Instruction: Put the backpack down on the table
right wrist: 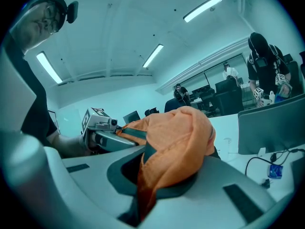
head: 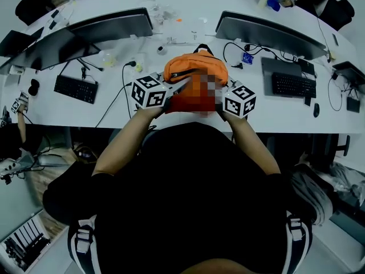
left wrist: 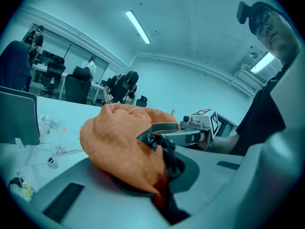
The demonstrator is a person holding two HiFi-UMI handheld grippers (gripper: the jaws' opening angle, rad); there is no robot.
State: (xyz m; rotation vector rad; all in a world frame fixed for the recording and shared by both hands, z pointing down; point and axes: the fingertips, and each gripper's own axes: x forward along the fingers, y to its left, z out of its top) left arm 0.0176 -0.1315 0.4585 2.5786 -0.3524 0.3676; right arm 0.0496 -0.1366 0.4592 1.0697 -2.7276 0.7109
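Note:
An orange backpack [head: 194,73] with dark straps hangs between my two grippers over the near part of the white table [head: 114,110]. My left gripper [head: 171,99] is shut on the backpack's left side, with orange fabric [left wrist: 124,147] pinched between its jaws. On the other side my right gripper [head: 219,104] is shut on the backpack [right wrist: 176,137] as well. Each gripper view shows the opposite gripper beyond the bag. A mosaic patch hides part of the bag in the head view.
Two dark monitors [head: 114,27] [head: 268,33] stand behind the bag, with keyboards [head: 75,89] [head: 293,85] at left and right. Cables [head: 122,90], a mouse [head: 316,109] and small clutter [head: 182,33] lie on the table. People stand at desks in the background.

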